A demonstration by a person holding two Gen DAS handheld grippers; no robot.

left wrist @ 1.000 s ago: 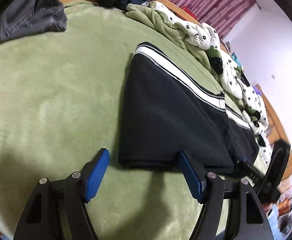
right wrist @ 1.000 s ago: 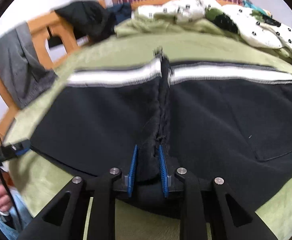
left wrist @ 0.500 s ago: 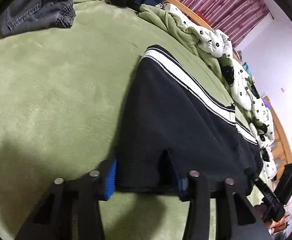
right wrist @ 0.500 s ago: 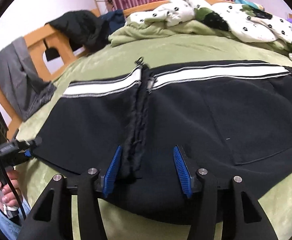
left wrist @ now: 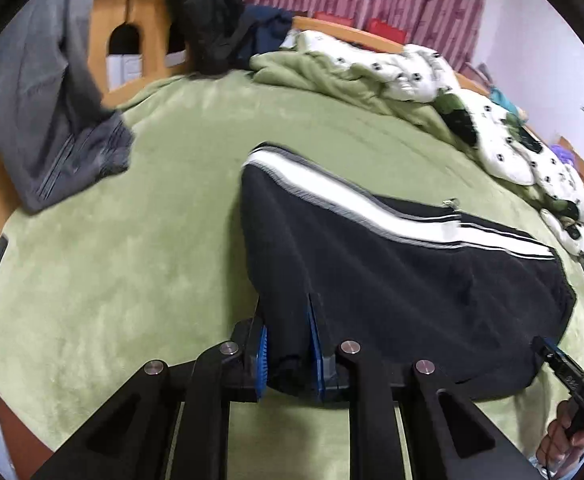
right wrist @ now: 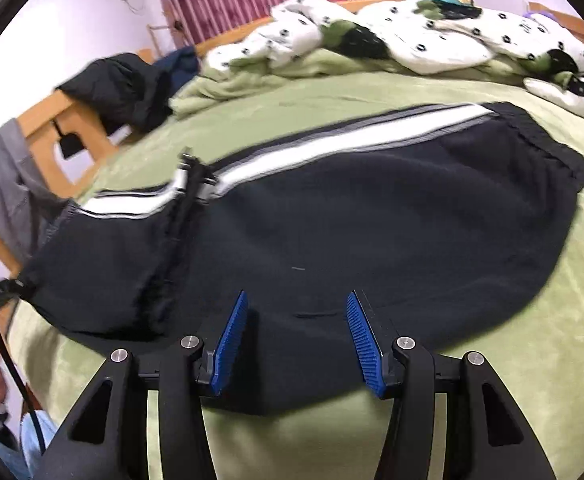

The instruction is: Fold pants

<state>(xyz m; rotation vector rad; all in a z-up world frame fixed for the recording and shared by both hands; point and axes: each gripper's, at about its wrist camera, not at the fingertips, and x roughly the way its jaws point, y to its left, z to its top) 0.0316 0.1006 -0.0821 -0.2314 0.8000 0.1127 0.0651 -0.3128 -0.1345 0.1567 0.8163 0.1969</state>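
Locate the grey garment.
In the left wrist view, the grey garment hangs over the wooden bed frame at upper left, beyond the black pants.

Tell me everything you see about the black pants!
The black pants look soft and fleecy, with a white side stripe edged in grey and a small metal zipper pull. They lie folded on the green blanket. The left gripper has just closed, pinching one bunched end. The right gripper hovers open over the near edge.

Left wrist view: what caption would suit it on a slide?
Left tool pinches the near corner of black striped pants on a green blanket.
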